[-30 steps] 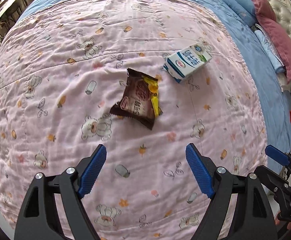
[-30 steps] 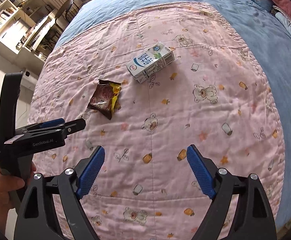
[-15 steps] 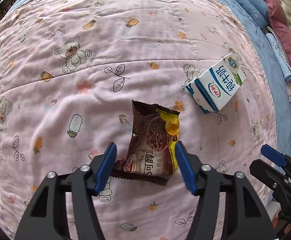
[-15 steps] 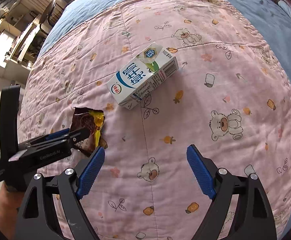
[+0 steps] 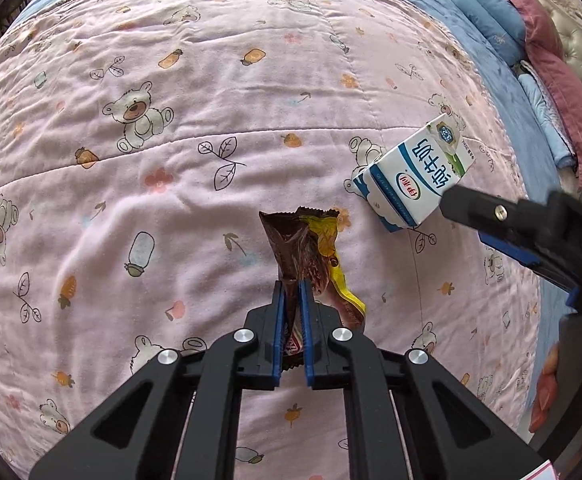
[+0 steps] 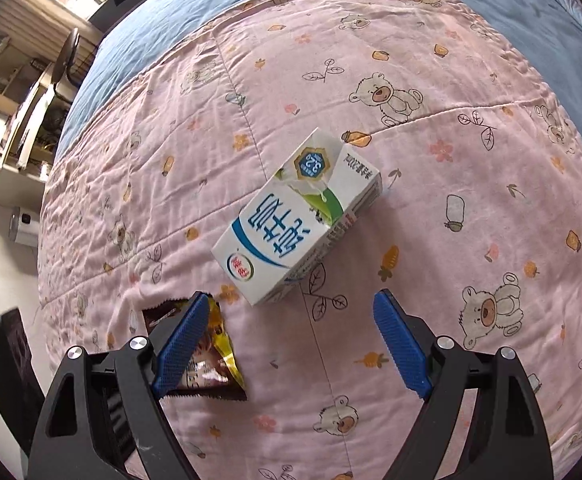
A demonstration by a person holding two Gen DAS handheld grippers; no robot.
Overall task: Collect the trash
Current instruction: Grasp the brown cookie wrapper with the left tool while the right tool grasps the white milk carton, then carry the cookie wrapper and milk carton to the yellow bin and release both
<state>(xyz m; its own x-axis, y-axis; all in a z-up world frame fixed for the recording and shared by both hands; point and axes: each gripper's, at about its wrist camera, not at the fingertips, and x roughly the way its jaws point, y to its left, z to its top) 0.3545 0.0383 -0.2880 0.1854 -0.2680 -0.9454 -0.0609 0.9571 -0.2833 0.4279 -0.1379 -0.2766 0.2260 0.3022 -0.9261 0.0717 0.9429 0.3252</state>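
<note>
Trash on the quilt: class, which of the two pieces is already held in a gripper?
The brown and yellow snack wrapper, pinched in the left gripper. The milk carton lies free ahead of the open right gripper.

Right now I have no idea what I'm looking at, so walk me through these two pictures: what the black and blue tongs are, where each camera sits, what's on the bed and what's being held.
There is no robot here. A person holds a hand-operated two-finger gripper in each hand, and each gripper carries a wide-angle camera looking forward along its fingers, which is why the bed bulges like a ball.

The left wrist view shows the left gripper closed on a brown and yellow snack wrapper, pinching its near end. The other tool reaching in from the right is the right gripper.

The right wrist view shows the right gripper open, its blue pads spread, just short of a white and blue milk carton lying on its side.

Both items are on a pink quilt printed with bears. Pillows lie at the bed's far end.
</note>
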